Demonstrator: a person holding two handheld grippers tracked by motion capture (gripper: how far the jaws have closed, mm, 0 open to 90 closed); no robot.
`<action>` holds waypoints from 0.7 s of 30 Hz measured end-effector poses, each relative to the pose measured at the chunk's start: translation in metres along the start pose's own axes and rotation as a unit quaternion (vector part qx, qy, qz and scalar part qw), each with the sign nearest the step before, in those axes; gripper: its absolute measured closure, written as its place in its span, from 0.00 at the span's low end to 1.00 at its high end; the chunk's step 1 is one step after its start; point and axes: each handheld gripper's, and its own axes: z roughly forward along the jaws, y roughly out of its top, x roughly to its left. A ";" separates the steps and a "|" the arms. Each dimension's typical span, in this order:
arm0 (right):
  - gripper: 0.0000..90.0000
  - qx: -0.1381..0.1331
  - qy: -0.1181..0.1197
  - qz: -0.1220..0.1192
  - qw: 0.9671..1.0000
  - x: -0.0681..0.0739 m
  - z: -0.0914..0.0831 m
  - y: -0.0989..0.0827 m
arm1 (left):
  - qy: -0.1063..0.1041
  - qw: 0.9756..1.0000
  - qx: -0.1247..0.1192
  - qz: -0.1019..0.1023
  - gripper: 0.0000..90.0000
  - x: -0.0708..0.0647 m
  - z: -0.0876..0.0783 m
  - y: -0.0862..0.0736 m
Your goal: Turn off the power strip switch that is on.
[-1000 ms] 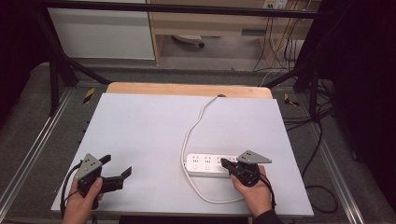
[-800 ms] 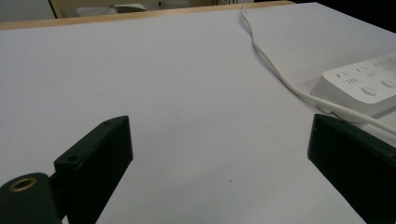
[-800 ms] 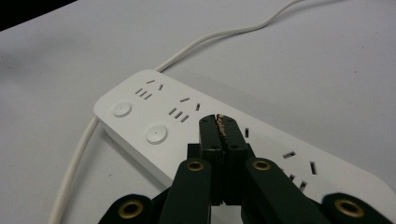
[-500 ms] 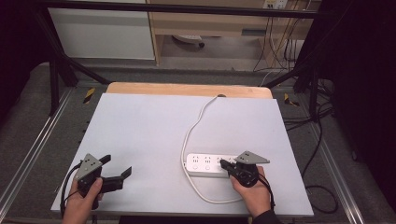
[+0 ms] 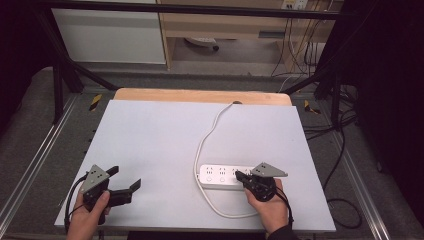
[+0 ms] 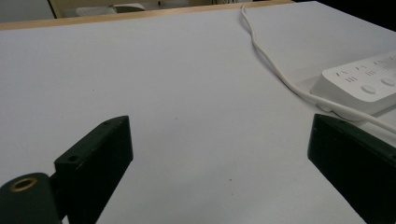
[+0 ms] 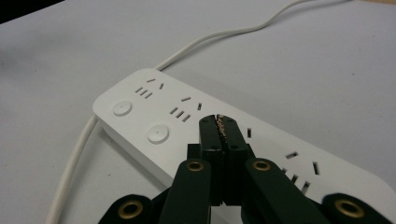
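1. Near the table's right front lies a white power strip (image 5: 223, 176), long and flat, with rows of socket slots and two round buttons at its left end; its white cable (image 5: 206, 136) loops round that end and runs away to the far edge.
2. From the right gripper view, the right gripper (image 7: 219, 124) has its jaws pressed together, empty, tips above the strip's top face; whether they touch it I cannot tell.
3. On the high view, the left gripper (image 5: 125, 181) sits at the left front, well apart from the strip, jaws spread wide over bare surface.
4. Underneath is a pale grey table (image 5: 150, 135) with a wooden far edge; grey floor, dark frame bars and cabling surround it.
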 end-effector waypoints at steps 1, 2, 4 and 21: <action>1.00 0.000 0.000 0.000 1.000 0.000 0.000 0.000 | 0.000 1.000 0.000 0.001 0.07 0.000 0.000 0.000; 1.00 0.002 0.002 0.000 1.000 0.000 0.001 0.000 | 0.000 1.000 0.000 0.000 0.08 0.000 0.000 0.000; 1.00 0.005 0.003 0.001 1.000 0.001 0.001 0.000 | 0.000 1.000 0.001 0.000 0.08 0.000 0.000 0.000; 1.00 0.008 0.004 0.007 1.000 0.001 0.004 -0.003 | 0.002 1.000 -0.004 0.001 0.08 0.000 -0.002 0.000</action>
